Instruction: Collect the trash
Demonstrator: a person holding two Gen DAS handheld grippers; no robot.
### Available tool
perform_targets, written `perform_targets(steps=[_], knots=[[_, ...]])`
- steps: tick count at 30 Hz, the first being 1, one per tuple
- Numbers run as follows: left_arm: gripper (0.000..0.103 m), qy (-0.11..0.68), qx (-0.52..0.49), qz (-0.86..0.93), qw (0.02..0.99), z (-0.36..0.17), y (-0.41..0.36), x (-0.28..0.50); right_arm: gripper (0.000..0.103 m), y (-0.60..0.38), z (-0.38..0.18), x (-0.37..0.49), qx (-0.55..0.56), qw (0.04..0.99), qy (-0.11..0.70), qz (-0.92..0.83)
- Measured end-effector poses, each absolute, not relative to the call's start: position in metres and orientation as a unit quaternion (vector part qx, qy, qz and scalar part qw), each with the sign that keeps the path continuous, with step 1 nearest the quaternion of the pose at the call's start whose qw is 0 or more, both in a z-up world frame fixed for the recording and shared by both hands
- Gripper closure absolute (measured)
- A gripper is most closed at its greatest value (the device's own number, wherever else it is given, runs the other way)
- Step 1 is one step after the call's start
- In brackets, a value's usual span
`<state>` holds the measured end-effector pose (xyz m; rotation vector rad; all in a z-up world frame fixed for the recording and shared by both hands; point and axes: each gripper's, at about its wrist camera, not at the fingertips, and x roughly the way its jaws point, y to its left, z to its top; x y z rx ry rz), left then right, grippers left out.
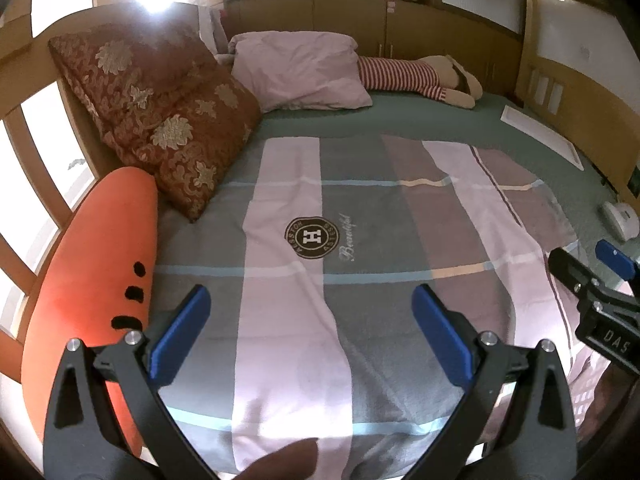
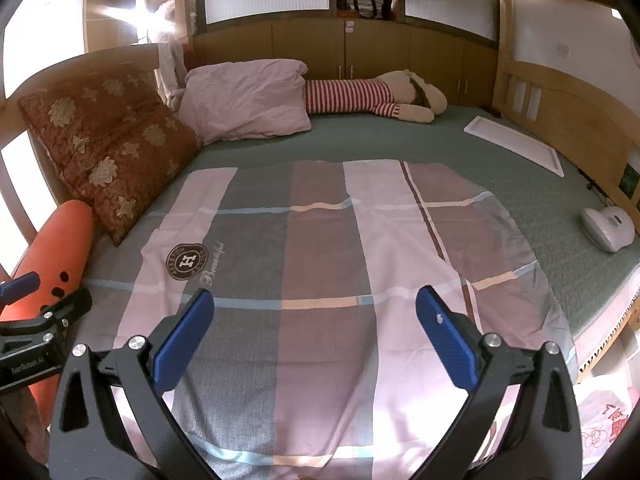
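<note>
Wooden bedroom furniture frames both views: a bed fills the centre, with wooden cupboards [image 2: 344,48] across the top of the frame. On the grey-green quilted mattress [image 2: 540,200] lies a flat patchwork sheet of pink, grey and mauve panels [image 2: 320,264] bearing a round brown badge with the letter H [image 1: 311,237].

Your left gripper [image 1: 312,332] sits at the bottom of the left wrist view, its blue-padded fingers [image 1: 182,332] spread wide apart over the sheet with nothing between them. Your right gripper [image 2: 314,334] sits at the bottom of the right wrist view, fingers likewise wide apart and holding nothing. Each gripper shows at the side edge of the other's view.

At the left of the frame, an orange carrot-shaped plush cushion with black marks [image 1: 96,280] leans against the wooden slatted bed rail [image 1: 24,128]; just above it rests a red-brown cushion with pale floral embroidery [image 1: 156,116]. A pale pink pillow [image 2: 248,96] lies at upper centre, with a plush toy in a red-and-white striped top [image 2: 360,96] stretched beside it. A flat white rectangular panel [image 2: 516,144] lies at upper right, and a small white rounded appliance [image 2: 610,226] sits at the right edge.

No piece of trash can be made out on the bed in either view
</note>
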<state>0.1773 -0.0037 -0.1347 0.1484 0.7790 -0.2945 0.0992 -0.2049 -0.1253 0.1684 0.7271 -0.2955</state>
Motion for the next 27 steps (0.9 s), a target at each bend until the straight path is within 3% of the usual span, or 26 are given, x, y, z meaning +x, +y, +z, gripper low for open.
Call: perform_targets(steps=[27], knots=[[0.003, 0.398, 0.084, -0.145, 0.902, -0.1418, -0.0059, 0.1808, 0.004, -0.2019, -0.1262, 0.0988, 0.083, 0.92, 0.355, -0.143]])
